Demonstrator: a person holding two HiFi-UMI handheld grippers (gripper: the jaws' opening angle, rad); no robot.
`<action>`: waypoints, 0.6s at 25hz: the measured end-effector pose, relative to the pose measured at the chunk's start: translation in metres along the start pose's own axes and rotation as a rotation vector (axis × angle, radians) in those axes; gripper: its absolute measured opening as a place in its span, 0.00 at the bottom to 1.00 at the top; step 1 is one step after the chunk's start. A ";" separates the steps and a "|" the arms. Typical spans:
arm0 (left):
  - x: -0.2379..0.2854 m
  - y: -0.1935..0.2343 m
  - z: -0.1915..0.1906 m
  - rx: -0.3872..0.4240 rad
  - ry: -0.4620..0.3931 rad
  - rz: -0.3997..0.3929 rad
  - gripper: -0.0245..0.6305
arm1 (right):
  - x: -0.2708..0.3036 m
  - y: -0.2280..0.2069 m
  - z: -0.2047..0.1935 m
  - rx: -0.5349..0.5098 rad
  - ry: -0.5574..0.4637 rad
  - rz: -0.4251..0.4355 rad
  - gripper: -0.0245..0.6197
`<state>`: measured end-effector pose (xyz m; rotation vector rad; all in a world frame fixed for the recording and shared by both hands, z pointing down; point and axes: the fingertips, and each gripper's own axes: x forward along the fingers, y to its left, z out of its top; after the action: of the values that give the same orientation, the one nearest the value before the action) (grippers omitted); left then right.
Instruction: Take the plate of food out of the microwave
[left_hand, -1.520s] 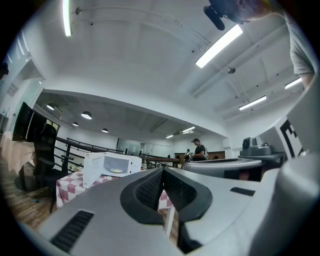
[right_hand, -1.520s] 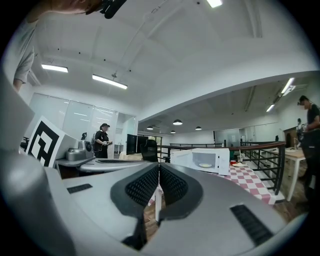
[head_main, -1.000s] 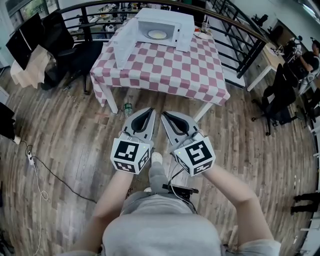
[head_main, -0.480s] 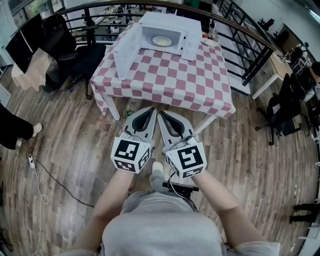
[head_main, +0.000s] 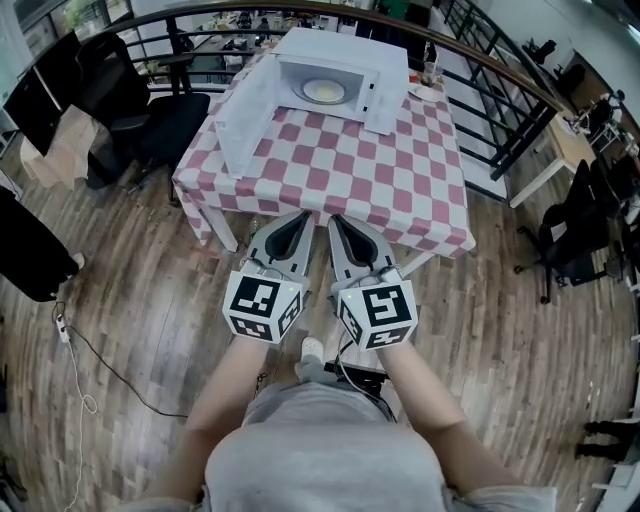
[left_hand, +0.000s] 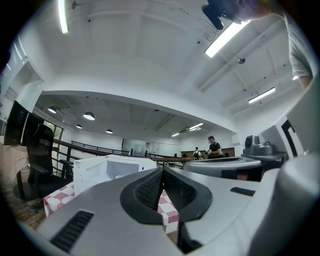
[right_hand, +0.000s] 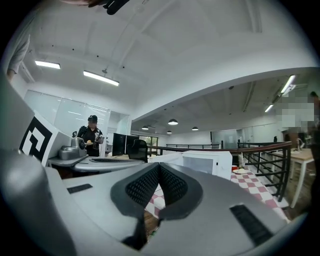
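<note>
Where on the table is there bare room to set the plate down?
The checkered tablecloth is bare from the microwave to the near edge, right of its open door. The far right corner is crowded: a small dish sits beside the microwave.

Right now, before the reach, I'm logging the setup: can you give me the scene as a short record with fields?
microwave: at the far end of the checked table
door: open, swung left
plate: inside the microwave, untouched
left gripper: shut, empty, at the table's near side
right gripper: shut, empty, beside the left one
dish: on the table, right of the microwave
</note>
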<state>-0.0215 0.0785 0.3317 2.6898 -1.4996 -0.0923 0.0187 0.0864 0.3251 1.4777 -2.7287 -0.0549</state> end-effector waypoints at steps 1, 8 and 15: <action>0.007 0.002 0.000 0.000 0.000 0.002 0.04 | 0.004 -0.005 -0.001 0.001 0.002 0.000 0.08; 0.048 0.014 -0.001 -0.008 -0.003 0.028 0.04 | 0.029 -0.034 -0.007 -0.008 0.008 0.016 0.08; 0.075 0.018 -0.002 0.000 0.001 0.038 0.04 | 0.044 -0.061 -0.006 -0.015 -0.004 0.003 0.08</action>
<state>0.0027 0.0049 0.3337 2.6596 -1.5489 -0.0898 0.0458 0.0157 0.3285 1.4713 -2.7277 -0.0788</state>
